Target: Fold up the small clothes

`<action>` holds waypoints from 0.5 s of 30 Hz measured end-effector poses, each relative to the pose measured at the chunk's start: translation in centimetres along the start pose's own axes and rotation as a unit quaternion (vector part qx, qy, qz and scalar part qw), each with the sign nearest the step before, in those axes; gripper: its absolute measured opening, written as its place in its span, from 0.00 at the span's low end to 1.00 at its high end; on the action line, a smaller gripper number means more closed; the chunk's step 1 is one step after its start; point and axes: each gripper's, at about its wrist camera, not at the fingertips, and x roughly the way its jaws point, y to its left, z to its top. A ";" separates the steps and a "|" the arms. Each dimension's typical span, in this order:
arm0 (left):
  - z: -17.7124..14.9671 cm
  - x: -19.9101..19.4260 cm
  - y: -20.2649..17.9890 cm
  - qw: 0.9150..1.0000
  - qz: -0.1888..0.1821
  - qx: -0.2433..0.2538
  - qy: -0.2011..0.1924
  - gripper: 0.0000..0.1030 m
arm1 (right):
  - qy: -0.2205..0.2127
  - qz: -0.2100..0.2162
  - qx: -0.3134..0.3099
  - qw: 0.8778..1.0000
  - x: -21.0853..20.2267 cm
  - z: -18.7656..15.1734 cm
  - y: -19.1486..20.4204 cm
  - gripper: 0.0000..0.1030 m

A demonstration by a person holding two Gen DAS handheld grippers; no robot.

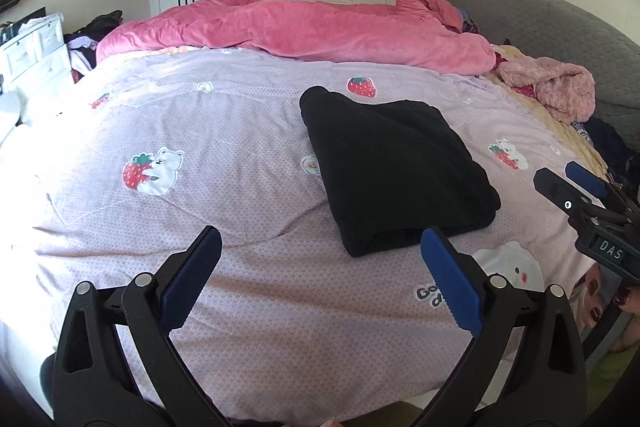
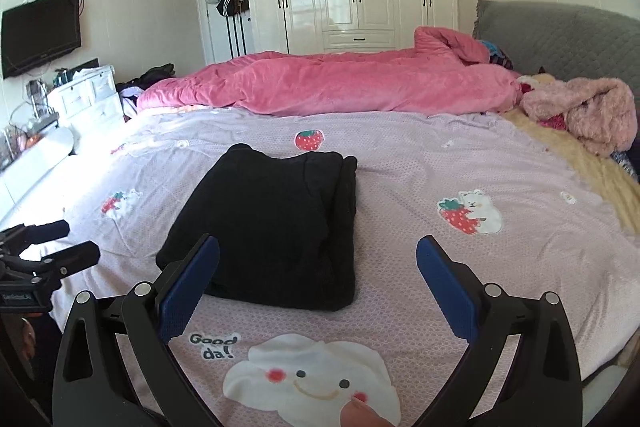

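A black garment (image 1: 394, 169) lies folded into a compact rectangle on the lilac strawberry-print bedspread (image 1: 224, 147); it also shows in the right wrist view (image 2: 276, 227). My left gripper (image 1: 320, 247) is open and empty, held above the bedspread just near and left of the garment. My right gripper (image 2: 318, 255) is open and empty, just in front of the garment's near edge. The right gripper also shows in the left wrist view (image 1: 568, 177), and the left gripper in the right wrist view (image 2: 60, 243).
A pink duvet (image 1: 304, 27) lies bunched across the far side of the bed. A fluffy pink garment (image 1: 556, 87) sits at the right by the grey headboard (image 1: 540, 19). White drawers (image 2: 88, 95) and a wall television (image 2: 40, 33) stand to the left.
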 end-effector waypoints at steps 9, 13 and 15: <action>-1.7 -0.4 0.2 1.000 0.009 -0.002 0.005 0.91 | 0.008 -0.014 0.003 1.000 -0.7 -1.7 0.3 0.95; -2.4 0.0 0.5 1.000 0.011 -0.010 0.013 0.91 | 0.016 -0.019 0.006 1.000 -0.9 -2.9 0.4 0.95; -2.7 0.0 0.6 1.000 0.011 -0.013 0.014 0.91 | 0.021 -0.021 0.008 1.000 -0.9 -3.4 0.6 0.95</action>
